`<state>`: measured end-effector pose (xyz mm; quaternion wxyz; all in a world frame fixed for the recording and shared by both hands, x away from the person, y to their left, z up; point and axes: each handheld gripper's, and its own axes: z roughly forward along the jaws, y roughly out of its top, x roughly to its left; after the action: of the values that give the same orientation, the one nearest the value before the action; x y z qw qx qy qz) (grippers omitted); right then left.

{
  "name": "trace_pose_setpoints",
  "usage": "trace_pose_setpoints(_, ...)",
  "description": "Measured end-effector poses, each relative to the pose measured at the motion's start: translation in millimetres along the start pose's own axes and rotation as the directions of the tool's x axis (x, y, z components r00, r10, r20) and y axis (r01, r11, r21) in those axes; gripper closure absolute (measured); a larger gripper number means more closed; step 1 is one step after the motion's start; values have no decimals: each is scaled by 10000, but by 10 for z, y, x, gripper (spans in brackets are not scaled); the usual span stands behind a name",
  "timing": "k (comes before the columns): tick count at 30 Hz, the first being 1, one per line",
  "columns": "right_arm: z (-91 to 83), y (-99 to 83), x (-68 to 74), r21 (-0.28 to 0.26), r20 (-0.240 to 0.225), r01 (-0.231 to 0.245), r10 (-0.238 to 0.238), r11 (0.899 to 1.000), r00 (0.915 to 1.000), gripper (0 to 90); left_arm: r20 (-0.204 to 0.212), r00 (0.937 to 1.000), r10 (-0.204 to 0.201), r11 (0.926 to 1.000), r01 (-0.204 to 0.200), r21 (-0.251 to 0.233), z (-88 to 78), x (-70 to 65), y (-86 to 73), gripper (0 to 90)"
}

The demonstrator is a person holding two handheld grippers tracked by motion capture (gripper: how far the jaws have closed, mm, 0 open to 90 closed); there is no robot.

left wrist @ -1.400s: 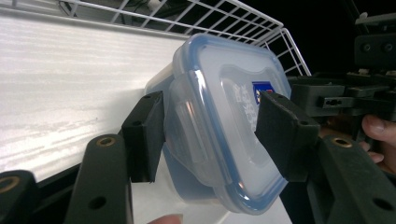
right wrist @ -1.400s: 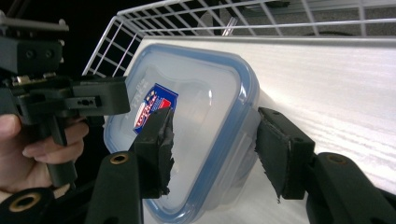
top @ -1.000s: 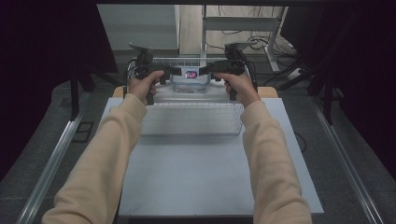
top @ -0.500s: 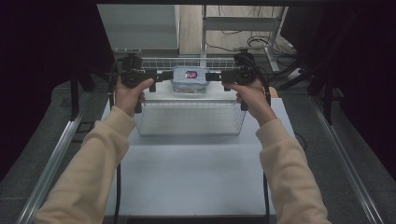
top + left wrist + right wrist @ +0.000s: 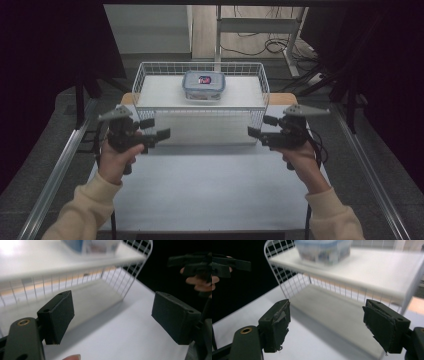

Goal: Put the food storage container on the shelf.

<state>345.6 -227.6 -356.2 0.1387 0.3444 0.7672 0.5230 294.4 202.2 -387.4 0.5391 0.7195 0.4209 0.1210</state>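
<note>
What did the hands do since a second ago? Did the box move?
Both hands let go of the wire basket and pulled back toward the person. The left hand-held gripper and right hand-held gripper have just been opening and now stand open, nothing between the jaws. The basket and the box inside it stayed put at the table's far end.
</note>
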Motion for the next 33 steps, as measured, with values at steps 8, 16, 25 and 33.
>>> trace_pose_setpoints(8, -77, -740, 127, 564, 637, 491, -527, 9972, 9966, 215, -767, 9951, 619, 9945, -550, 892, 53, -92, -709, 183)
trace_pose_setpoints(16, 157, -1367, 147, 1697, 1393, 159, -399, 9854, 9894, 209, -1448, 9885, 426, 9845, -169, 1745, 104, 43, -1183, 189)
trace_pose_setpoints(25, 183, -1385, 138, 1707, 1255, -10, -207, 9853, 9919, 206, -1497, 9882, 339, 9868, -93, 1616, 83, 96, -1195, 188)
trace_pose_setpoints(33, 175, -1406, 121, 1809, 1252, 109, -341, 9834, 9915, 205, -1610, 9864, 319, 9858, -45, 1677, 100, 135, -1206, 187)
